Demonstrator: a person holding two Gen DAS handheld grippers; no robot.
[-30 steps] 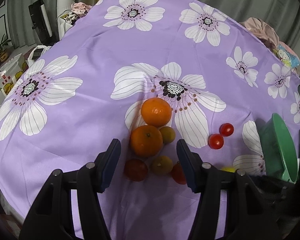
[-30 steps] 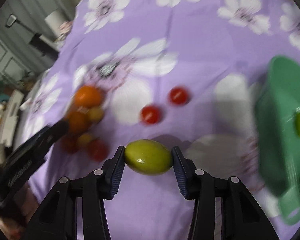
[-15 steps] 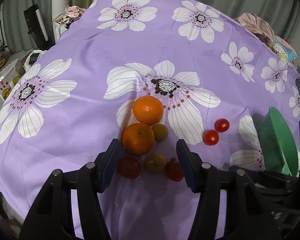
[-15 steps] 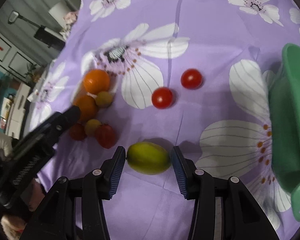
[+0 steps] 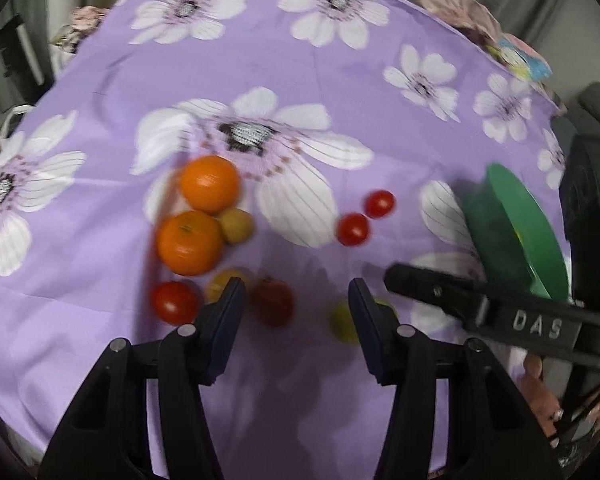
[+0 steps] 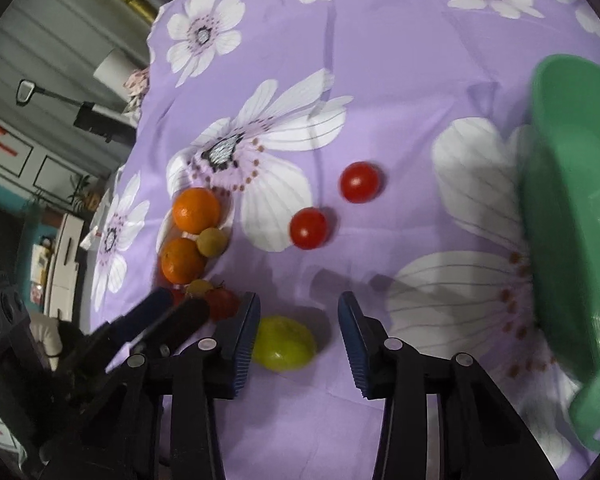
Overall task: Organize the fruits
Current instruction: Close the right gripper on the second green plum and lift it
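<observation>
On the purple flowered cloth lie two oranges (image 5: 210,184) (image 5: 190,242), small yellow fruits and red tomatoes. My left gripper (image 5: 296,300) is closing, its pads touching nothing; a red tomato (image 5: 272,300) lies on the cloth between its fingers. A yellow-green fruit (image 6: 284,344) rests on the cloth between the fingers of my right gripper (image 6: 299,312). That gripper is closing too. The fruit sits against the left pad, with a clear gap to the right pad. Two cherry tomatoes (image 6: 308,228) (image 6: 359,182) lie farther out. A green bowl (image 6: 572,200) stands at the right.
The right gripper's arm (image 5: 480,308) reaches in close to the left gripper's right finger, and a person's hand (image 5: 540,380) shows below it. The table drops off at the left, with room clutter beyond. Crumpled cloths (image 5: 460,12) lie at the far edge.
My left gripper has swung right, from the orange pile to the lone tomato. The right gripper has come in beside it. The yellow-green fruit, earlier between the right pads, now lies lower on the cloth.
</observation>
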